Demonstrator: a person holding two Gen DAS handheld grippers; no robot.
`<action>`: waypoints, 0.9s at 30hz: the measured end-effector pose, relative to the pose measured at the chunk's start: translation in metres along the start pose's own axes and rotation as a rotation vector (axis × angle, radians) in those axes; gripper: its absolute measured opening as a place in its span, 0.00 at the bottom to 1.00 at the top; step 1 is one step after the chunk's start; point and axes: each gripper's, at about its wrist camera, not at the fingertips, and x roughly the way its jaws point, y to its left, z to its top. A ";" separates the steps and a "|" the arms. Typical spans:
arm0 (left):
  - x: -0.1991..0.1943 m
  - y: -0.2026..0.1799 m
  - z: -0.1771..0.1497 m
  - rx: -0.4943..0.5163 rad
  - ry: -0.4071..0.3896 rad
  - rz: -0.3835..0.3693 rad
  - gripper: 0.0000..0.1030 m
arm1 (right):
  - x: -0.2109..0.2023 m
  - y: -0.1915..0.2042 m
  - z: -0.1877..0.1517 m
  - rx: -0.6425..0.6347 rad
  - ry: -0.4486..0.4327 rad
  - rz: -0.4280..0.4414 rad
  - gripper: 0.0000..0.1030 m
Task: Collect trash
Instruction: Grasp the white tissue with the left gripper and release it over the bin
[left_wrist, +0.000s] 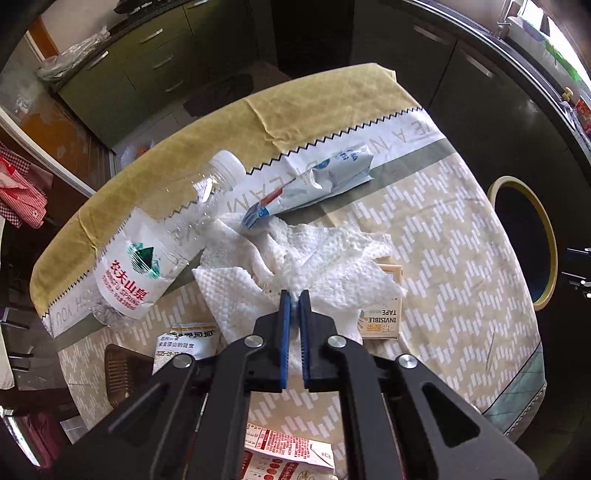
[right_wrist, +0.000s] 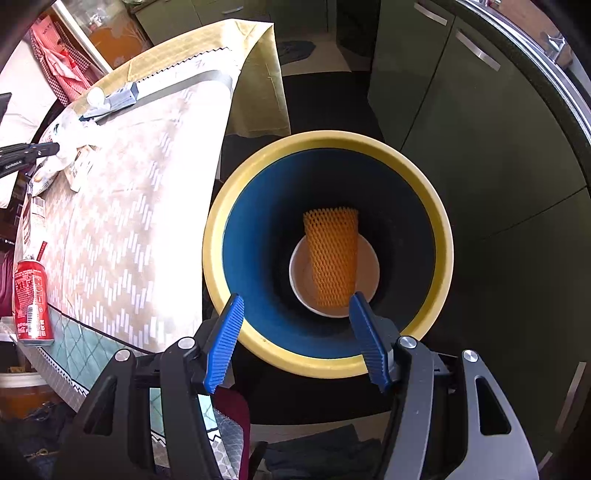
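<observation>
My left gripper (left_wrist: 294, 295) is shut on a crumpled white paper towel (left_wrist: 295, 254) lying on the table; a fold of it is pinched between the blue pads. Beside the towel lie an empty water bottle (left_wrist: 155, 243) on its side and a flattened blue-white carton (left_wrist: 317, 181). My right gripper (right_wrist: 295, 304) hangs open and empty over the yellow-rimmed blue bin (right_wrist: 328, 254) beside the table. Inside the bin lie an orange foam net (right_wrist: 332, 258) and a white cup (right_wrist: 365, 273). In the right wrist view the left gripper (right_wrist: 55, 149) shows at the far left on the towel (right_wrist: 72, 142).
A tape box (left_wrist: 380, 321), a snack packet (left_wrist: 184, 343) and a printed carton (left_wrist: 288, 458) lie near the towel on the tablecloth (left_wrist: 461, 258). A red soda can (right_wrist: 31, 302) stands at the table's near edge. Dark cabinets (right_wrist: 480, 129) stand behind the bin (left_wrist: 524, 236).
</observation>
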 end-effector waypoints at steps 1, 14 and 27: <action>-0.009 -0.002 0.000 0.007 -0.017 0.007 0.04 | -0.002 0.000 -0.001 0.003 -0.006 0.004 0.58; -0.131 -0.092 0.016 0.184 -0.197 -0.067 0.04 | -0.054 -0.029 -0.036 0.061 -0.116 0.033 0.58; -0.132 -0.260 0.047 0.433 -0.212 -0.213 0.04 | -0.086 -0.081 -0.095 0.173 -0.174 0.026 0.58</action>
